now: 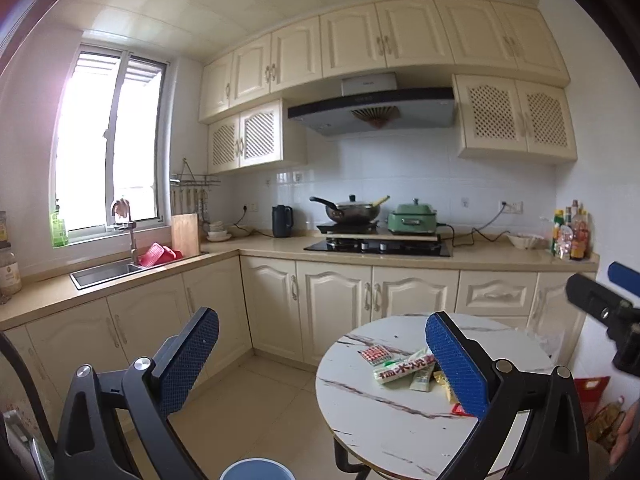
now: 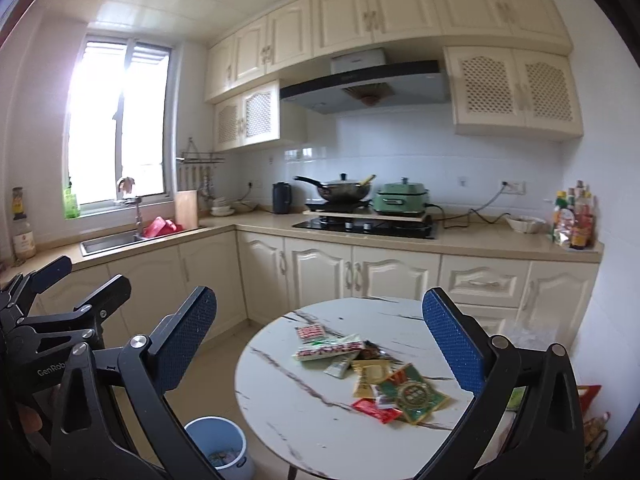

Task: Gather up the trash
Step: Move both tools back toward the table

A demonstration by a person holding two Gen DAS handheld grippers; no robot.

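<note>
Your left tongs (image 1: 322, 354) stand spread as wide as they go and grip nothing; your right tongs (image 2: 320, 338) are also wide apart and empty. The snack wrappers (image 2: 360, 372) lie in a loose heap on the round marble desk (image 2: 320, 420), ahead of and below the right tongs, between their blue pads (image 2: 452, 340). The blue trash bin (image 2: 220, 446) sits on the floor, below the left pad, beside the desk.

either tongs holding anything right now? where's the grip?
Nothing held. Left tongs and right tongs both open and empty; wrappers lie untouched on the round table.
</note>
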